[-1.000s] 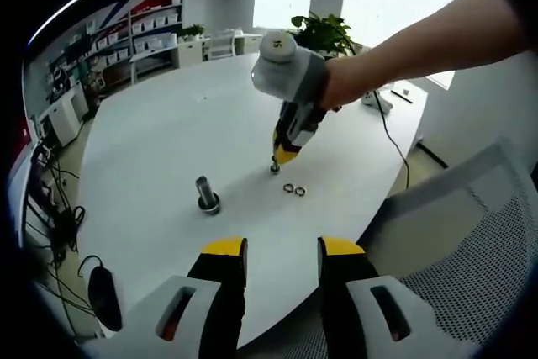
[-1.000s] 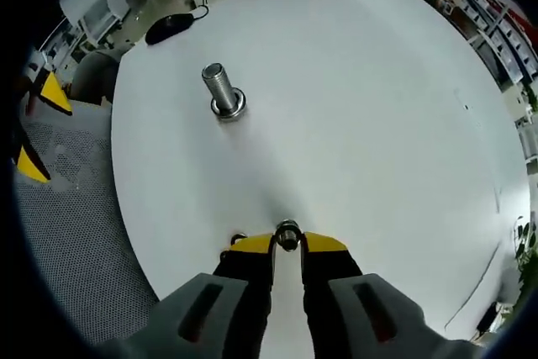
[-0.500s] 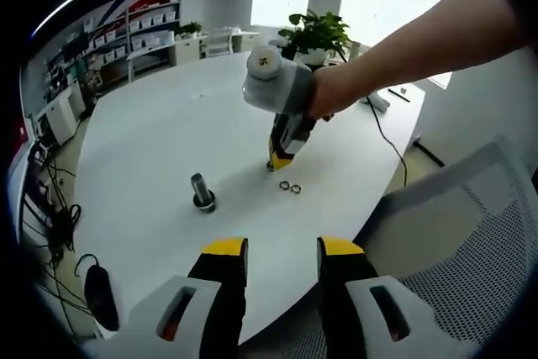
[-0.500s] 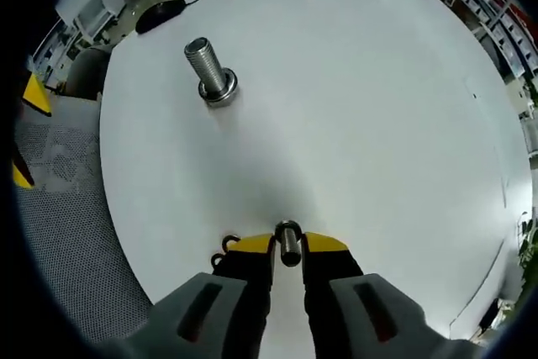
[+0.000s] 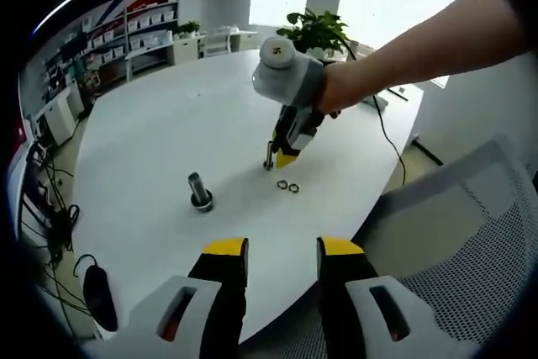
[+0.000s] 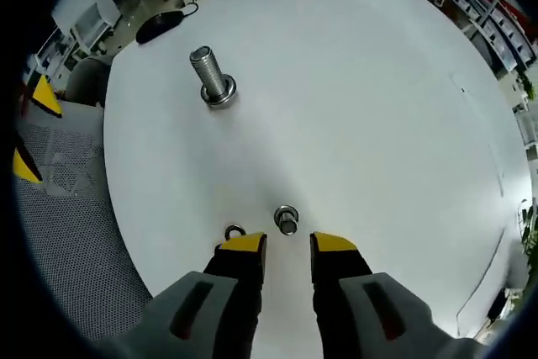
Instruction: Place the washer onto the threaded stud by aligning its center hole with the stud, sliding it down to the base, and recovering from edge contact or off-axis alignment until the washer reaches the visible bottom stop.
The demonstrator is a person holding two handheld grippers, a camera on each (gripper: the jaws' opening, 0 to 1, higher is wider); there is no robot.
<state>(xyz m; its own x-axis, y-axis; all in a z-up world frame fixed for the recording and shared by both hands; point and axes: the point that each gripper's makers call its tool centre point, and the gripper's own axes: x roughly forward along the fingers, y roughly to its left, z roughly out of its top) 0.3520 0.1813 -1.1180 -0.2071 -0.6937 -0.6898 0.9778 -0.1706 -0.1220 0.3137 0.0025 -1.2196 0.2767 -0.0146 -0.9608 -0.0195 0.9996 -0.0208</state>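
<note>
**Right gripper open above a small stud, spare washers beside it**

In the right gripper view, the right gripper [image 6: 288,244] rises from the bottom centre with its 2 yellow-tipped jaws spread and nothing between them. Just above the jaw gap, at lower centre of the frame, a small stud [image 6: 287,219] stands on the white table [image 6: 378,107]; its long axis appears to run up off the table toward the camera, so it is seen nearly end-on. A washer [image 6: 234,231] lies flat on the table at the lower left of that stud, touching or nearly touching the left jaw tip; which of the 2, the picture is too small to tell. In the upper left of the frame stands a larger threaded stud [image 6: 209,76] on its round base, upright and leaning toward the upper left of the frame as drawn by the fisheye.

In the left gripper view, the left gripper [image 5: 278,248] sits at the bottom centre, jaws spread and empty, well apart from the work. 2 washers lie side by side at centre, just right of the right gripper's tips, and the larger stud stands left of centre.

The right gripper is judged far nearer the washers; the coming move turns on shifting its jaws toward the lower left of its own frame to straddle a flat-lying washer.
</note>
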